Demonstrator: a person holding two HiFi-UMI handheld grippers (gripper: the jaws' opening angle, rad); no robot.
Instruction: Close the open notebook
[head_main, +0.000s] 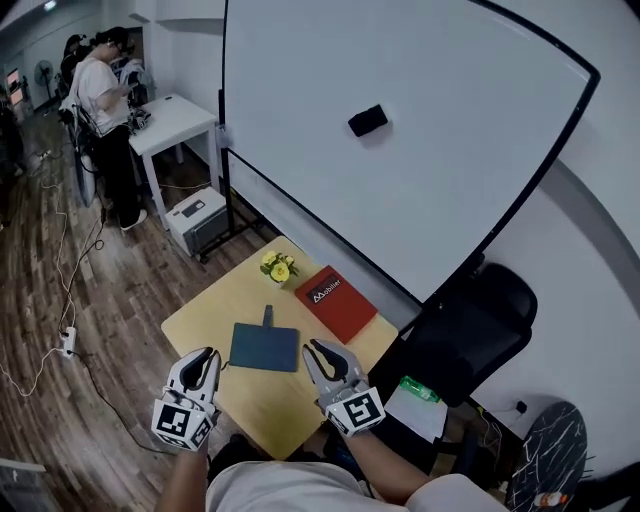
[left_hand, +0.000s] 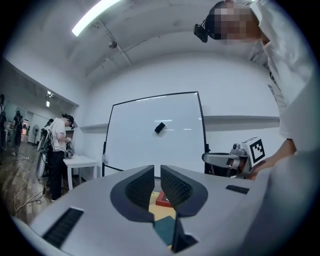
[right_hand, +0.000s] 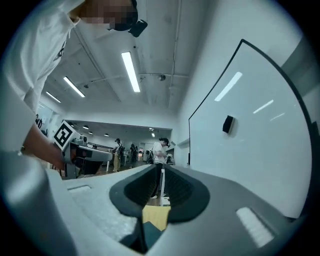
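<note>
A dark teal notebook (head_main: 265, 347) lies flat on the small yellow table (head_main: 200, 322), showing only its cover, with a dark strap sticking out at its far edge. Both grippers hang in the air above the table's near edge, apart from the notebook. My left gripper (head_main: 205, 360) is shut and holds nothing. My right gripper (head_main: 320, 350) is shut and empty too. In the left gripper view the shut jaws (left_hand: 157, 174) point level at the whiteboard, with a patch of the notebook (left_hand: 165, 230) below them. The right gripper view shows shut jaws (right_hand: 161, 172) over the table (right_hand: 155, 217).
A red book (head_main: 335, 303) and a small pot of yellow flowers (head_main: 278, 266) sit at the table's far side. A large whiteboard (head_main: 400, 150) on a stand rises behind. A black office chair (head_main: 470, 330) stands to the right. A person stands at a white table (head_main: 175, 120) far left.
</note>
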